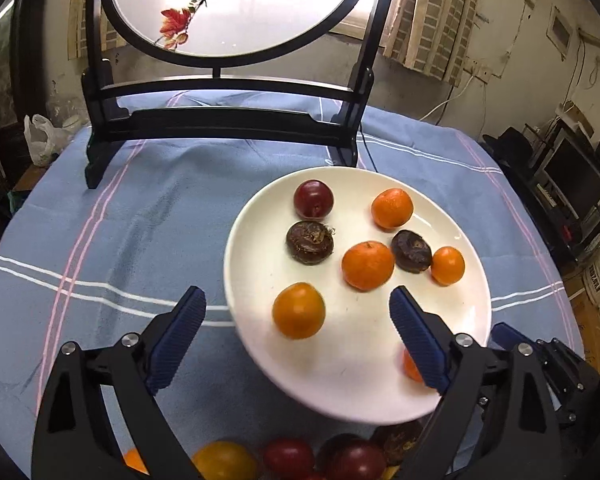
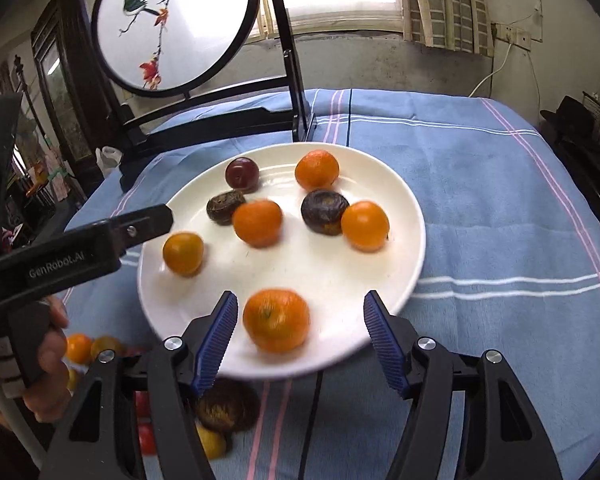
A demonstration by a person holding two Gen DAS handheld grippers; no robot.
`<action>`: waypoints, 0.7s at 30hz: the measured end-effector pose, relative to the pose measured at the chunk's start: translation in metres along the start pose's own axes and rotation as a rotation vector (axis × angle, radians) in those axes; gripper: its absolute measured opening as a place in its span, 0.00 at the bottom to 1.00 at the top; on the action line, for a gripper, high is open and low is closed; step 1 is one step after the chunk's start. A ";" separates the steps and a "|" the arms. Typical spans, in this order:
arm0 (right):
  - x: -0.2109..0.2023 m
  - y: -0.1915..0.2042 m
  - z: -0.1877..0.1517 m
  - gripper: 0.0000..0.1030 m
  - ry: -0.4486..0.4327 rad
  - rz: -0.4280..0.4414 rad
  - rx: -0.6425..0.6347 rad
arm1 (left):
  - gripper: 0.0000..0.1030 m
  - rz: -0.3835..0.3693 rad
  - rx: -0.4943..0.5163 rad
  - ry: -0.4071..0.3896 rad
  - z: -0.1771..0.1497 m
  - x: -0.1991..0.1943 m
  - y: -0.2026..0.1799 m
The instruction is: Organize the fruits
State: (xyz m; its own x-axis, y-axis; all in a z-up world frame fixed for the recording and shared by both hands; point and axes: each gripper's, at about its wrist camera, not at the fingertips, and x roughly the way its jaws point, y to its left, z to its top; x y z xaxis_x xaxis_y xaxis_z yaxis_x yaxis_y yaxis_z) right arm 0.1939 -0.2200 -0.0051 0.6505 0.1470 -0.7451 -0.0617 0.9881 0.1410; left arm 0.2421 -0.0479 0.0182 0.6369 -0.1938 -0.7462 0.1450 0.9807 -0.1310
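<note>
A white plate [image 1: 340,360] [image 2: 320,268] on the blue cloth holds several oranges, a red plum [image 1: 313,199] [image 2: 242,174] and two dark brown chestnut-like fruits [image 1: 310,242] [image 2: 324,211]. My left gripper [image 1: 297,294] is open over the plate's near left rim. An orange [image 1: 298,310] lies between its fingers, and neither pad touches it. My right gripper [image 2: 302,296] is open at the plate's near edge, and a blurred orange [image 2: 277,320] sits between its pads with a gap on the right. In the left wrist view that orange [image 1: 411,366] is half hidden by a finger.
Loose fruit lies on the cloth in front of the plate: red plums [image 1: 288,456], a yellow one [image 1: 224,460], a dark one [image 2: 228,404]. A black-framed round painted screen [image 1: 220,120] [image 2: 172,24] stands behind. A hand [image 2: 48,360] holds the left gripper [image 2: 148,220].
</note>
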 end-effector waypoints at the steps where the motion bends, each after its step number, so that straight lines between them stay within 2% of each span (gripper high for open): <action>1: -0.004 0.001 -0.004 0.65 -0.001 -0.005 -0.009 | 0.88 0.004 0.010 0.001 -0.004 -0.004 0.001; 5: -0.022 0.011 -0.032 0.65 -0.022 -0.090 -0.091 | 0.89 0.007 0.028 -0.010 -0.030 -0.026 0.009; 7: -0.028 0.014 -0.045 0.65 -0.006 -0.083 -0.118 | 0.90 0.002 0.008 -0.018 -0.046 -0.038 0.018; 11: -0.041 0.015 -0.067 0.65 0.016 -0.072 -0.122 | 0.90 0.011 -0.046 0.018 -0.079 -0.052 0.040; 18: -0.055 0.033 -0.101 0.65 0.049 -0.067 -0.174 | 0.90 0.042 0.004 0.049 -0.127 -0.070 0.050; 21: -0.057 0.034 -0.110 0.65 0.061 -0.057 -0.160 | 0.90 0.027 0.017 0.089 -0.141 -0.069 0.050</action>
State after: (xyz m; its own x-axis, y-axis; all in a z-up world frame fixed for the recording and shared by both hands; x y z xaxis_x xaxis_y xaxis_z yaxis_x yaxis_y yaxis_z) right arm 0.0712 -0.1893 -0.0290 0.6098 0.0882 -0.7876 -0.1486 0.9889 -0.0043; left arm 0.0991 0.0175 -0.0288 0.5714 -0.1632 -0.8043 0.1419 0.9849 -0.0990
